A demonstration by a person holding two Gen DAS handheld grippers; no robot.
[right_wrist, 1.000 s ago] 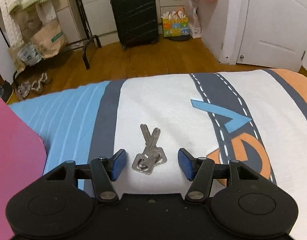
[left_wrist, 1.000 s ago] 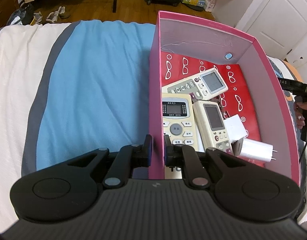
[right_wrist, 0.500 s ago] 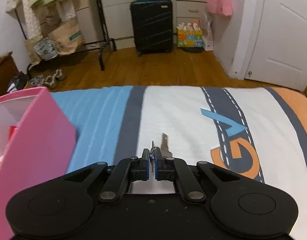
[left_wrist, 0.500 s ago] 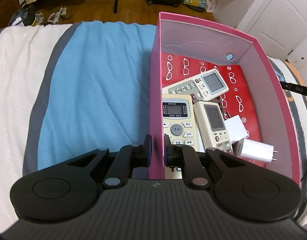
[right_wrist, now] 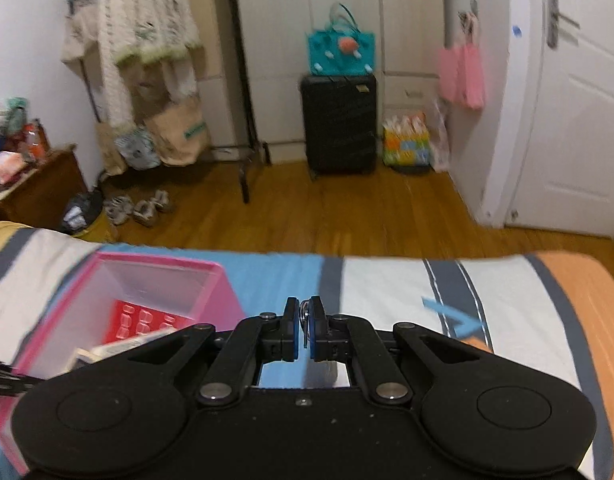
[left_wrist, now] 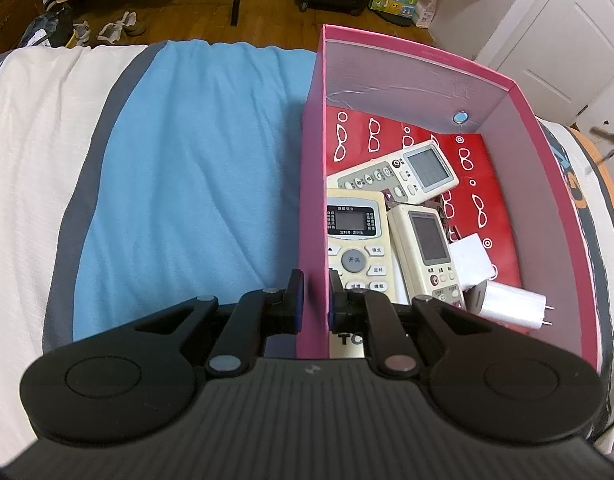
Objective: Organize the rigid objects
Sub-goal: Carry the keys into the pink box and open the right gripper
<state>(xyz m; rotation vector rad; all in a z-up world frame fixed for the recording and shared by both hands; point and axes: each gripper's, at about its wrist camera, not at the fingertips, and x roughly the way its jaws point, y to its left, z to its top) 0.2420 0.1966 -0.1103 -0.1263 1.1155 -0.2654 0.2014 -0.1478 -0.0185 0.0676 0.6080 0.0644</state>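
Observation:
A pink box point(left_wrist: 311, 208) with a red patterned floor stands on the bed. My left gripper point(left_wrist: 315, 292) is shut on its near left wall. Inside lie three white remotes point(left_wrist: 411, 172), a white card and a white plug adapter point(left_wrist: 511, 306). My right gripper point(right_wrist: 305, 322) is shut on a small bunch of silver keys point(right_wrist: 305, 316), held up above the bed to the right of the pink box point(right_wrist: 163, 280). The keys show only as a thin edge between the blue pads. In the left wrist view a blurred bit of metal point(left_wrist: 611, 142) hangs in the air beyond the box's right wall.
The bedspread has blue, grey, white and orange bands point(left_wrist: 195, 184). Beyond the bed's far edge lies a wooden floor point(right_wrist: 347, 216) with a black suitcase point(right_wrist: 339, 120), a clothes rack, shoes and a white door point(right_wrist: 579, 120). A wooden side table point(right_wrist: 35, 188) stands at the left.
My right gripper shut on the keys that lay on the bed and lifted them up and toward the pink box. The left gripper kept its hold on the box wall.

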